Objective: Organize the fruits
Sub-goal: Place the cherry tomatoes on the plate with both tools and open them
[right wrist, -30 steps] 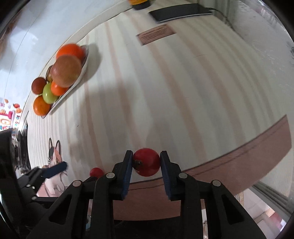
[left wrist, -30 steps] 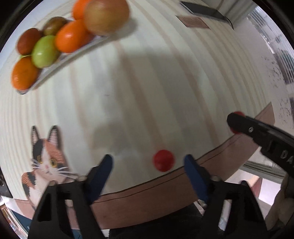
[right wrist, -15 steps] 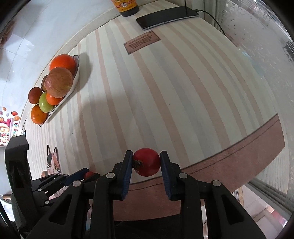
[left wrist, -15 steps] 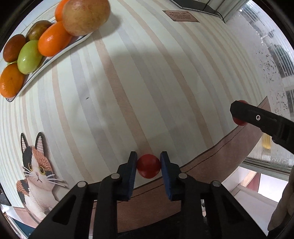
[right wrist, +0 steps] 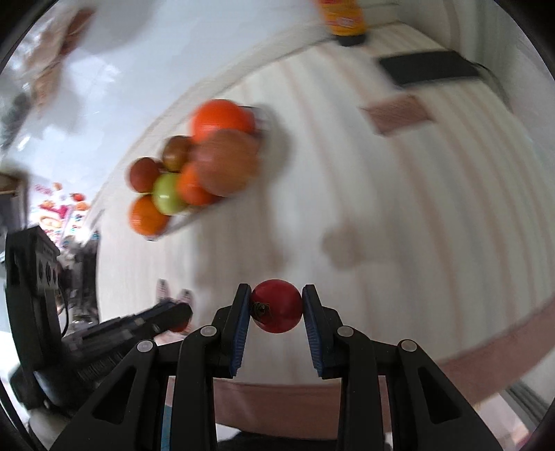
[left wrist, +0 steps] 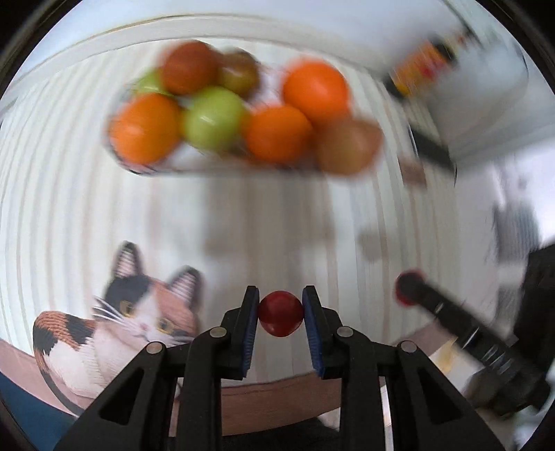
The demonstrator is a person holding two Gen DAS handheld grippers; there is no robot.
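My left gripper (left wrist: 280, 314) is shut on a small red fruit (left wrist: 279, 318) and holds it above the striped tablecloth. My right gripper (right wrist: 276, 307) is shut on a larger red fruit (right wrist: 277, 306), its dark stem end facing left. Ahead stands a plate (left wrist: 194, 169) piled with oranges (left wrist: 144, 128), a green fruit (left wrist: 212, 121) and brownish fruits; the same plate (right wrist: 184, 223) sits at the left in the right wrist view. The other gripper shows at the right edge of the left wrist view and at the lower left of the right wrist view. Both views are blurred.
A cat picture (left wrist: 131, 322) is printed on the cloth near the front edge. At the back lie a dark phone (right wrist: 430, 66), a small brown card (right wrist: 397, 112) and a yellow-labelled bottle (right wrist: 343, 17). The brown cloth border (right wrist: 485, 364) marks the table's near edge.
The left gripper closed on the small red fruit, lifted it off the cloth and swung toward the fruit plate. The right gripper, still holding its red fruit, also rose and moved toward the plate.
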